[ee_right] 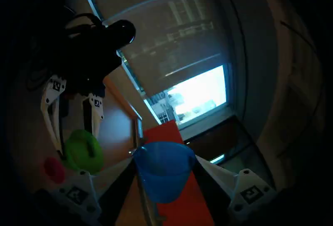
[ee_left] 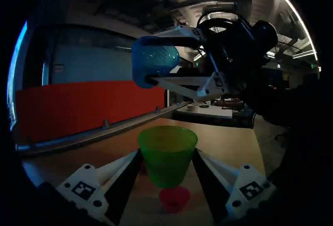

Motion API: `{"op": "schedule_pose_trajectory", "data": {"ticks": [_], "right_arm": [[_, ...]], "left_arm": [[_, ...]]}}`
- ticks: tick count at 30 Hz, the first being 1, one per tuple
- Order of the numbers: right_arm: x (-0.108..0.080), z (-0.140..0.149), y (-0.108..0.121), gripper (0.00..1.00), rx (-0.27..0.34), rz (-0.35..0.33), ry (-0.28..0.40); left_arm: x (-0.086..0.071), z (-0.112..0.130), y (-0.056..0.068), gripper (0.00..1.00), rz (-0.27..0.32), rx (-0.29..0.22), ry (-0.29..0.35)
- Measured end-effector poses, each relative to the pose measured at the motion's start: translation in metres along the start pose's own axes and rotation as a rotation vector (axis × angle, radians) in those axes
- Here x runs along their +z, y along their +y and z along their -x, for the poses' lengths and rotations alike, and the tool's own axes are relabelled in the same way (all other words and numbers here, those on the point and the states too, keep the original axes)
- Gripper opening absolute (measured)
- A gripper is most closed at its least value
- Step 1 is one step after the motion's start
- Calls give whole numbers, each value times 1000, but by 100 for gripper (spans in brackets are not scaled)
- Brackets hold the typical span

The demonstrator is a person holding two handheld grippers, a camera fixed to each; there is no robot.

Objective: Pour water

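Left claw: the left claw [ee_left: 167, 153] is clenched on the green cup [ee_left: 167, 161], with both fingers [ee_left: 120, 165] pressed to its sides. The cup is held upright, mouth open upward, above the desk [ee_left: 227, 142].
Right claw: the right claw [ee_left: 145, 61] is closed on the blue cup [ee_left: 155, 59], one finger above it and one below, so the claw is seen rolled over.
Key relation: the blue cup is carried higher than the green cup and a little beyond it — apart, not touching. Its long axis is laid close to level, so it is judged to be tipped for pouring. Any stream has to be dropped into the green mouth below.
Water: none can be made out in the dim light.
Working hand: the pouring is judged to fall to the right claw, while the left is needed only to steady the target under the lip.
Other things: a small pink thing [ee_left: 174, 198] is seen below the green cup, apparently on the desk. A red panel [ee_left: 83, 105] is set behind.
Writing: square black-and-white marker tags [ee_left: 84, 189] are borne on the fingers — no brand or legible word is found.
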State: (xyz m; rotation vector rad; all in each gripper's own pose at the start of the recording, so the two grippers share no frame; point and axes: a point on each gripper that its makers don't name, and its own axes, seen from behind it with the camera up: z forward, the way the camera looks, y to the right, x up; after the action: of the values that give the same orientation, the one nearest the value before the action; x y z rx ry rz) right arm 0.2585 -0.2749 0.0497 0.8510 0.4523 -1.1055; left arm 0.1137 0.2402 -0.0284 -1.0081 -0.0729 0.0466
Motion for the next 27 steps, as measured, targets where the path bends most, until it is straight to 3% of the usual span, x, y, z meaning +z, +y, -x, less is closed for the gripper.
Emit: {"op": "schedule_pose_trajectory", "data": {"ticks": [27], "right_arm": [[1,-9,12,90,-142,29,-6]], "left_arm": [[1,-1,2,83,3,1,8]]}}
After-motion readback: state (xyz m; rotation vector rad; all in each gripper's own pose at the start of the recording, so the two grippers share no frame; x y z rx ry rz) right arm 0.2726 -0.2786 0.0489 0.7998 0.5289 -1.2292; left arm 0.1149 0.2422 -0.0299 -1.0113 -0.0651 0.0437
